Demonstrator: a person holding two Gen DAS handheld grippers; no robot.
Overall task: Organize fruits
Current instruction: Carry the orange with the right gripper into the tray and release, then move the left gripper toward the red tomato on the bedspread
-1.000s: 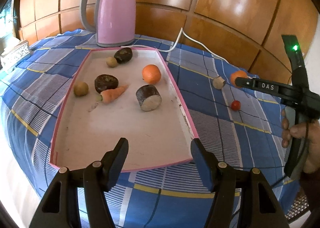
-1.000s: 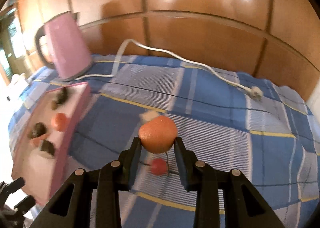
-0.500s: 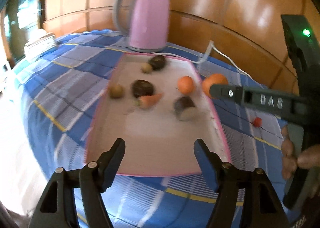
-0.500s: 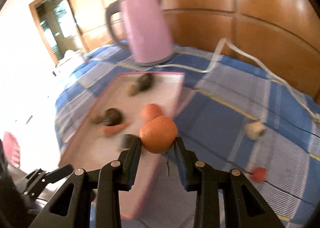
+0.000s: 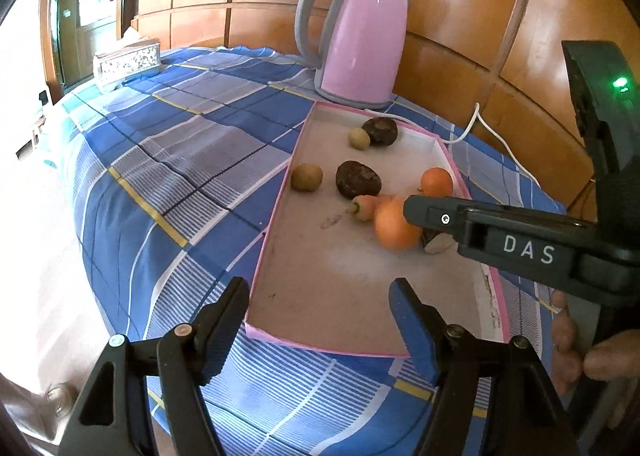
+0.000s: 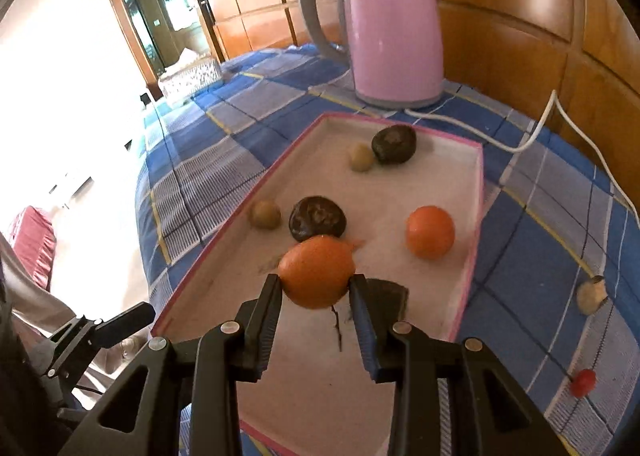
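Observation:
My right gripper point(image 6: 316, 288) is shut on an orange point(image 6: 316, 272) and holds it just above the floor of the pink-rimmed tray point(image 6: 476, 240). In the left wrist view the same orange point(image 5: 394, 225) sits at the tip of the right gripper point(image 5: 424, 215), over the middle of the tray point(image 5: 269, 232). A second orange point(image 5: 437, 181), a small carrot point(image 5: 366, 207), two dark brown round pieces point(image 5: 358, 179) and two small yellowish fruits point(image 5: 307, 177) lie in the tray. My left gripper point(image 5: 320, 296) is open and empty at the tray's near edge.
A pink kettle point(image 5: 360, 43) stands behind the tray, its white cord point(image 6: 532, 135) trailing right across the blue checked cloth. A small pale piece point(image 6: 591, 294) and a small red fruit point(image 6: 583, 382) lie on the cloth right of the tray. A tissue box point(image 5: 126, 61) sits far left.
The right gripper has carried the orange leftward from above the cloth to above the tray. The left gripper's jaws have spread a little and it has shifted along the tray's near edge.

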